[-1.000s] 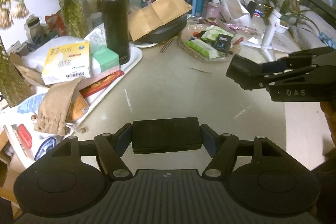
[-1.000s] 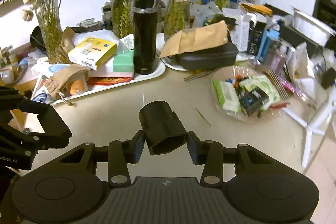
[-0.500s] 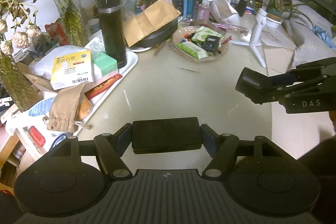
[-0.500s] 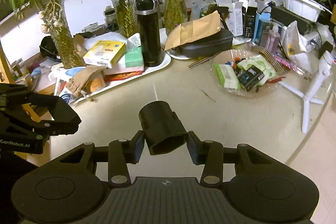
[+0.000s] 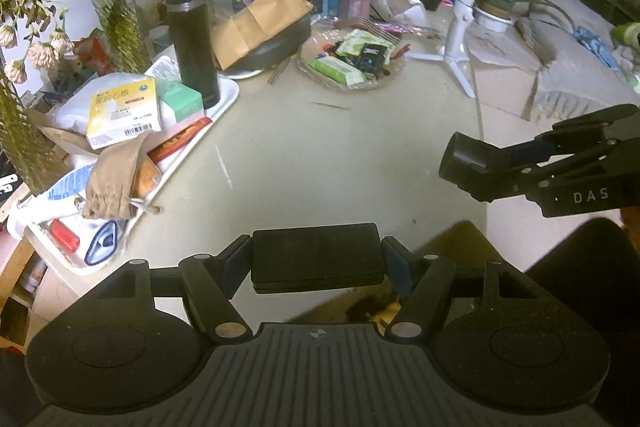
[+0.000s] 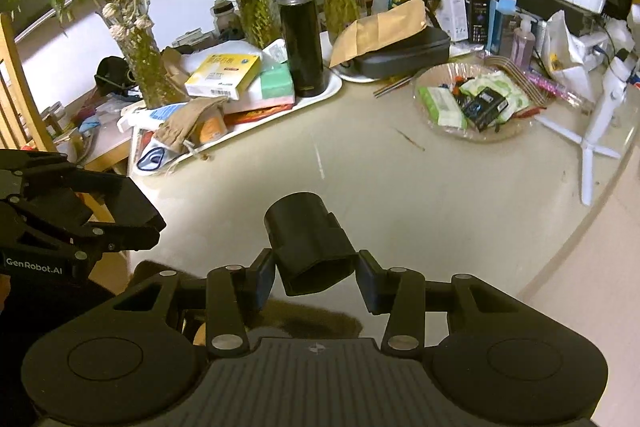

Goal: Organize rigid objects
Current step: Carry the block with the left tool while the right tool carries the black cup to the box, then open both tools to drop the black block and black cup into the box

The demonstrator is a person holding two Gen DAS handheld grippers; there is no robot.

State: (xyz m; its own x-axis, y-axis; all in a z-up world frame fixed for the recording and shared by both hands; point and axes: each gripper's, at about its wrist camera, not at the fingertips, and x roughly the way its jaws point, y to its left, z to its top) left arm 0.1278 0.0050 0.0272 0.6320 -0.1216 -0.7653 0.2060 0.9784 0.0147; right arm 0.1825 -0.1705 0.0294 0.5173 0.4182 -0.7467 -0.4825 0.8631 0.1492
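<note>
Above the table [image 5: 328,163], our left tool [image 5: 316,259] pinched a flat black case [image 5: 316,257] while our right tool [image 6: 316,259] pinched a black cup-shaped piece [image 6: 308,231].

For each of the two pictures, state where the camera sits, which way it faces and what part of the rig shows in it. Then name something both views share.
Left wrist: sits on the left gripper, looking forward over the table; its fingers clamp a flat black case, and the right gripper enters at right.
Right wrist: sits on the right gripper, facing the same cluttered table; its fingers hold a black cylindrical piece, and the left gripper shows at left.
Shared: black flask, snack dish, white tray.
</note>
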